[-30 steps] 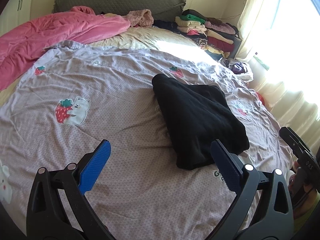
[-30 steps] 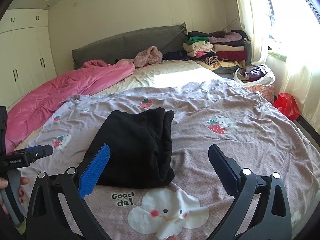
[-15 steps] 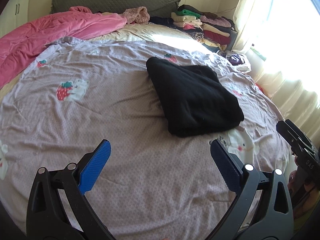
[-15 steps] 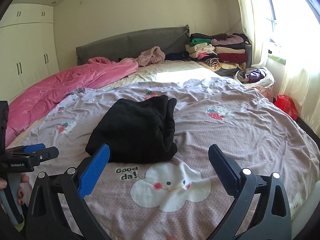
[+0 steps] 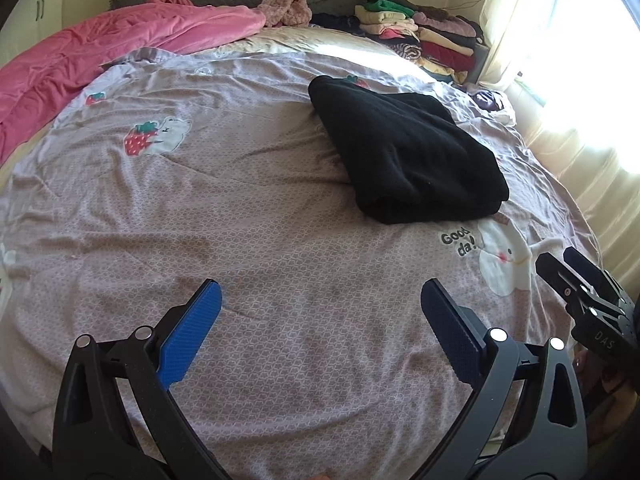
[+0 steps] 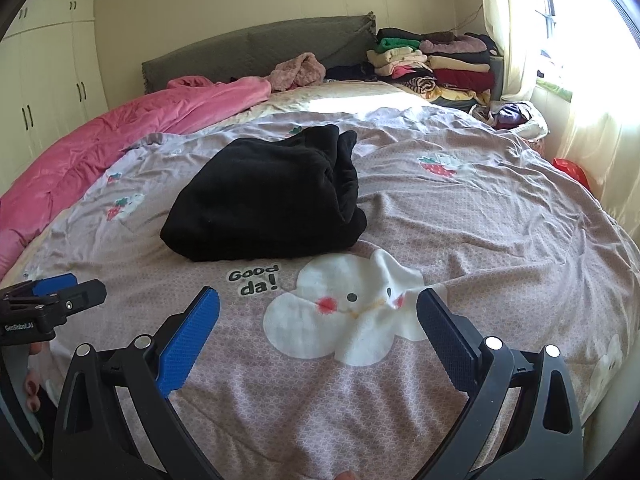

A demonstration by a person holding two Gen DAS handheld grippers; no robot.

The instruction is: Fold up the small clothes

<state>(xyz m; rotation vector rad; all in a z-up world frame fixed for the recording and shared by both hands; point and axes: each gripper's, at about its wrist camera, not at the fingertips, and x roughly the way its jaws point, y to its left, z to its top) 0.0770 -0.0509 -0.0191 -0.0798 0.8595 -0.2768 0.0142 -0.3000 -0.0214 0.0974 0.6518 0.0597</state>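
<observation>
A folded black garment (image 5: 404,156) lies on the lilac bedspread (image 5: 248,216), beyond the "Good da!" print; it also shows in the right wrist view (image 6: 268,200). My left gripper (image 5: 320,300) is open and empty, held above the spread well short of the garment. My right gripper (image 6: 318,304) is open and empty, over the white cloud print, also short of the garment. Each gripper shows at the edge of the other's view: the right one (image 5: 588,292), the left one (image 6: 52,300).
A pink quilt (image 5: 100,52) lies along the left of the bed. A stack of folded clothes (image 6: 436,64) sits at the far right by the grey headboard (image 6: 256,44). A window with curtains (image 6: 580,80) is on the right, wardrobes (image 6: 44,80) on the left.
Both grippers have drawn back from the black garment toward the foot of the bed; it looks farther away now. Both stayed open and empty.
</observation>
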